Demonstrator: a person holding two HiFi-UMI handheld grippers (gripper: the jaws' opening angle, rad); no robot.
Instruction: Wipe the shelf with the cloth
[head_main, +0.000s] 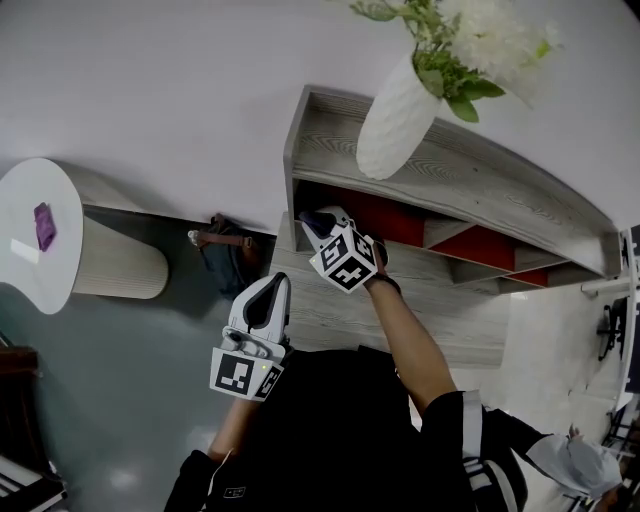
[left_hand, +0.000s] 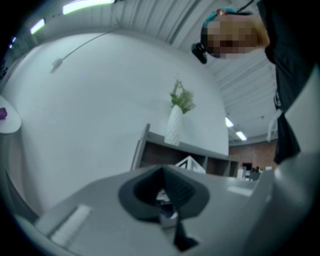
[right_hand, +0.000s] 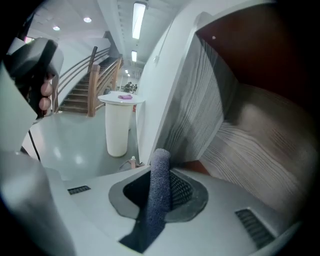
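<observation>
We judge the wiping barely begun, with most of the shelf (head_main: 500, 185) left to do. On top of it, a white vase (head_main: 397, 120) holds flowers (head_main: 480, 40). Our right gripper (right_hand: 160, 167), fingers pinching the dark cloth (right_hand: 157, 200), is at the leftmost compartment. Our left gripper (left_hand: 165, 192) hangs apart, fingers pressed together.

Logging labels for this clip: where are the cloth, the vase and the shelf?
cloth (right_hand: 158, 192), right gripper view, its rolled middle.
vase (head_main: 395, 125), head view, its ribbed body.
shelf (head_main: 500, 178), head view, its bare top board.

Head view looks steeply down; gripper views face the shelf (head_main: 500, 180).
</observation>
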